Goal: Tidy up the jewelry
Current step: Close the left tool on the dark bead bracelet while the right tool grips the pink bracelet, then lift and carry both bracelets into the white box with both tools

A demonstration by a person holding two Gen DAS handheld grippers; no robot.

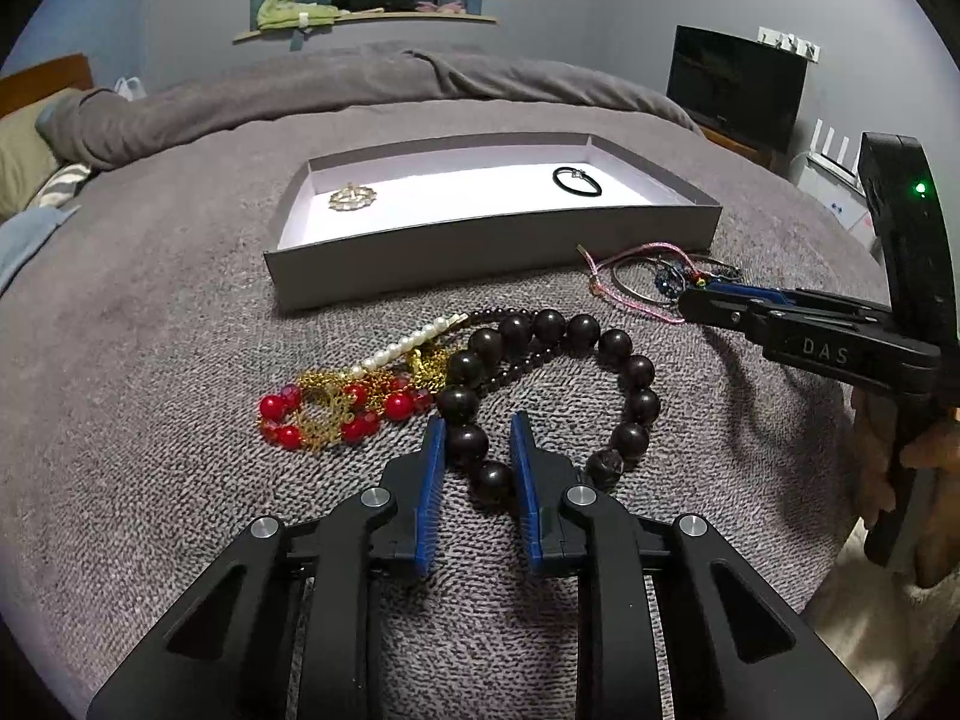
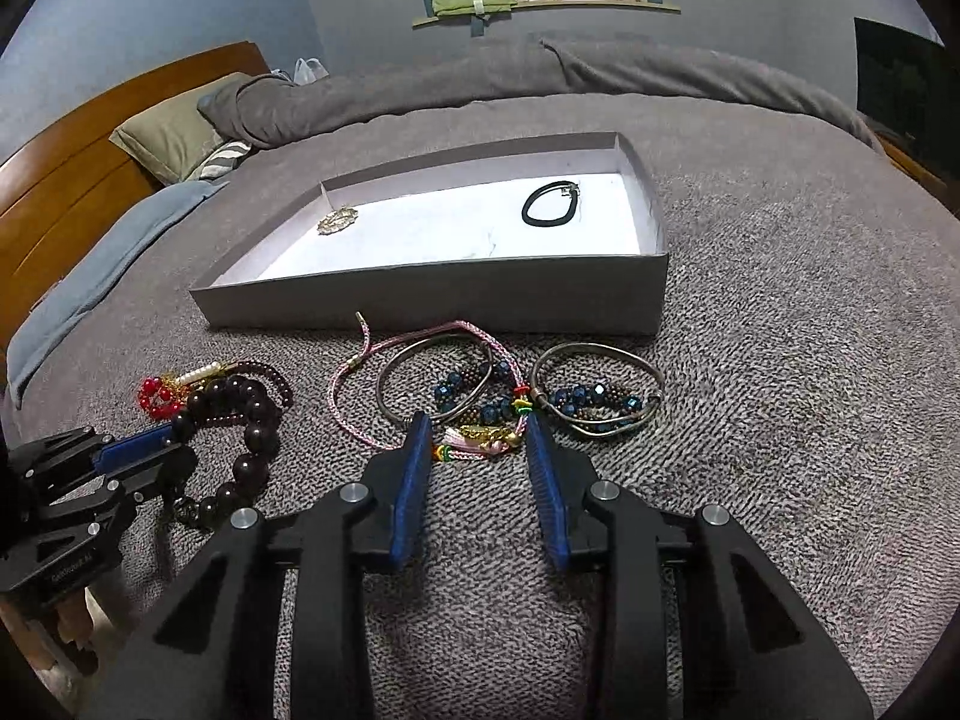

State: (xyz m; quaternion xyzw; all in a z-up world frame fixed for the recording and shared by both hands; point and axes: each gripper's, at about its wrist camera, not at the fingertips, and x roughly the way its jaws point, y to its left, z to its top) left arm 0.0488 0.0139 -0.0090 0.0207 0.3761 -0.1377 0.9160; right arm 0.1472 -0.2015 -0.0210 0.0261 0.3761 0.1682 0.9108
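A grey box (image 1: 480, 246) (image 2: 432, 294) lies on the bed with a gold brooch (image 1: 351, 198) (image 2: 338, 220) and a black hair tie (image 1: 577, 180) (image 2: 550, 203) inside. My left gripper (image 1: 477, 438) is open, its fingers on either side of a dark bead bracelet (image 1: 630, 372) (image 2: 252, 432). A red and gold bead chain (image 1: 336, 408) and a pearl clip (image 1: 414, 339) lie to its left. My right gripper (image 2: 480, 438) (image 1: 690, 300) is open over a pink cord bracelet (image 2: 372, 378) with its tassel between the fingers. Metal bangles with blue beads (image 2: 600, 396) lie just ahead.
The grey knitted blanket (image 1: 180, 360) covers the bed. A wooden headboard (image 2: 54, 180) and pillows (image 2: 174, 138) are at the left. A dark monitor (image 1: 735, 84) stands at the far right. A shelf with clothes (image 1: 360, 9) hangs on the back wall.
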